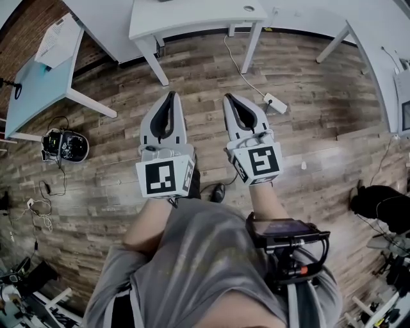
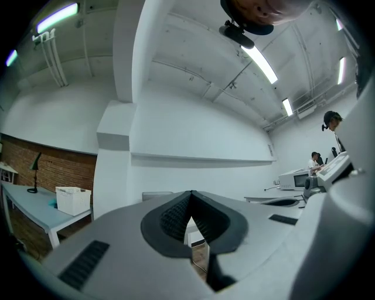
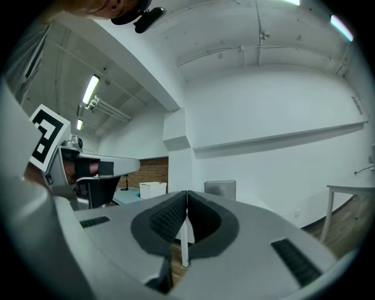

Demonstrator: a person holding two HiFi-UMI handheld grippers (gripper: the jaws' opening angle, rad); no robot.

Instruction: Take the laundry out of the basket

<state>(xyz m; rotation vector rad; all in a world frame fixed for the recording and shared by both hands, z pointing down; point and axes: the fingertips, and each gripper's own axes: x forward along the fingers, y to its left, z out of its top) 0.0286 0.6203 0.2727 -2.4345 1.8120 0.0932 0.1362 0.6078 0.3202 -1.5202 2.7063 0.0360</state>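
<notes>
No laundry and no basket appear in any view. In the head view both grippers are held side by side at waist height over the wooden floor, pointing forward. My left gripper (image 1: 170, 96) is shut with nothing in it, and its dark pads meet at the tip in the left gripper view (image 2: 191, 194). My right gripper (image 1: 229, 98) is shut too and holds nothing; its pads press together in the right gripper view (image 3: 186, 194). Both gripper views look up at white walls and ceiling lights.
White tables (image 1: 192, 19) stand ahead, with a pale blue table (image 1: 38, 86) at the left. On the floor lie a power strip (image 1: 275, 102) with its cable, a small round device (image 1: 64, 146) and cables at the left. A white box (image 2: 73, 200) sits on a table. People (image 2: 331, 123) stand far right.
</notes>
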